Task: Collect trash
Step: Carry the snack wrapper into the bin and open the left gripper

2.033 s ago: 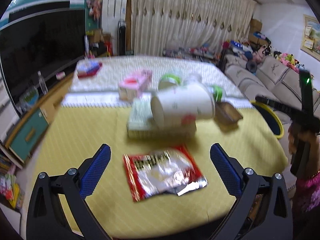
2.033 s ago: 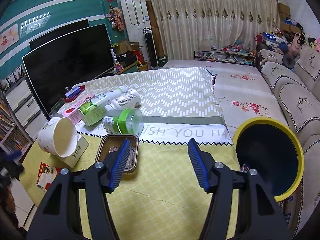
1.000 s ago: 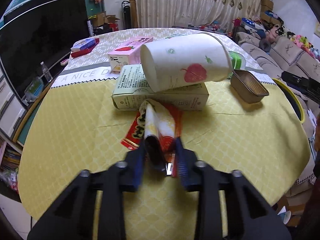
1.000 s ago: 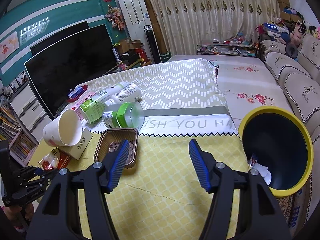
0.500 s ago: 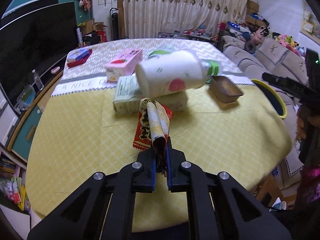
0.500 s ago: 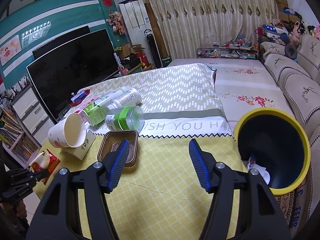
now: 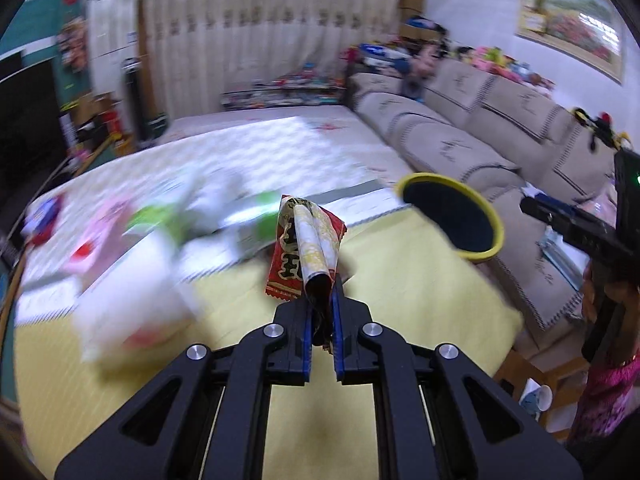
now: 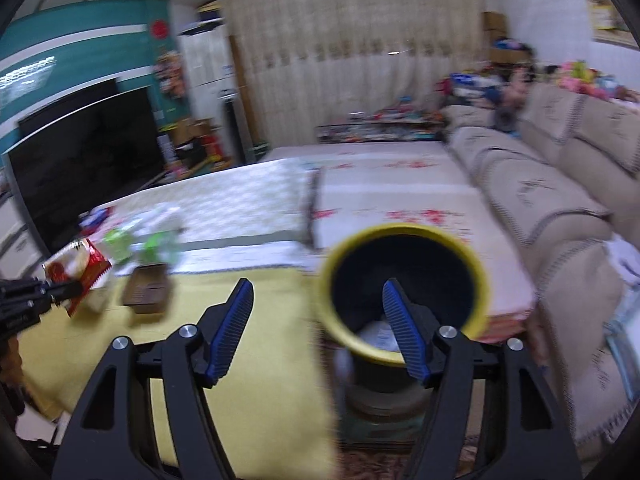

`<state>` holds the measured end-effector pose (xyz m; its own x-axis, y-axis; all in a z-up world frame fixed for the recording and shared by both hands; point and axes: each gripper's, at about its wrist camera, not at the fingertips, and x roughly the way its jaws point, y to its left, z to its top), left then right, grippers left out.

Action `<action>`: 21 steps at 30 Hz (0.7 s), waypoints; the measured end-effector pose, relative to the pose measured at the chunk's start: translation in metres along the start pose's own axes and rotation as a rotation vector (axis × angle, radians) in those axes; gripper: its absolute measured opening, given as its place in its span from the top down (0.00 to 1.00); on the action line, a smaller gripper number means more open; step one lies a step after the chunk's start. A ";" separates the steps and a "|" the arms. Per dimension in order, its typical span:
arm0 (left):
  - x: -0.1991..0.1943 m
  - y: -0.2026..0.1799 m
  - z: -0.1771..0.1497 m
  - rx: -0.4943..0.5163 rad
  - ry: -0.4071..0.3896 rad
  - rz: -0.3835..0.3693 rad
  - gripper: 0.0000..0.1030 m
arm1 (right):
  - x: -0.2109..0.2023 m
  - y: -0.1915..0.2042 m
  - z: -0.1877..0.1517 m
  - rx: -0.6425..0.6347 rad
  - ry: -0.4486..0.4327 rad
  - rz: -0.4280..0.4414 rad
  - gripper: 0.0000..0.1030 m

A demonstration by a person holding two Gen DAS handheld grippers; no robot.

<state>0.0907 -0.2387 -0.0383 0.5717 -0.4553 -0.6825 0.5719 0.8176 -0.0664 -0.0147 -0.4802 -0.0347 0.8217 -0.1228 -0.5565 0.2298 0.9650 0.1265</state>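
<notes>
Left hand-held gripper (image 7: 320, 292) is clamped on the red snack wrapper (image 7: 306, 246), lifted off the yellow counter (image 7: 400, 292). Right hand-held gripper (image 8: 316, 308) has just been opening, nothing between its jaws. Only the right view looks down into the yellow-rimmed bin (image 8: 404, 236) (something pale inside); the left view catches the wrapper close up.
</notes>
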 end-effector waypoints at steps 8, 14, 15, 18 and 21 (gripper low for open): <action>0.078 -0.091 0.074 0.149 0.054 -0.182 0.92 | -0.018 -0.076 -0.013 0.145 -0.033 -0.151 0.38; 0.163 -0.158 0.112 0.202 0.179 -0.278 0.91 | -0.021 -0.100 -0.025 0.182 -0.033 -0.181 0.37; 0.176 -0.164 0.116 0.206 0.192 -0.276 0.91 | -0.021 -0.104 -0.027 0.188 -0.028 -0.182 0.37; 0.213 -0.182 0.123 0.236 0.234 -0.253 0.88 | -0.017 -0.111 -0.033 0.199 -0.014 -0.183 0.37; 0.238 -0.192 0.125 0.241 0.265 -0.237 0.81 | -0.015 -0.116 -0.038 0.208 -0.006 -0.178 0.37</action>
<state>0.1906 -0.5479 -0.0976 0.2549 -0.4887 -0.8344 0.8085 0.5811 -0.0934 -0.0733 -0.5819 -0.0723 0.7617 -0.2881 -0.5803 0.4727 0.8597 0.1937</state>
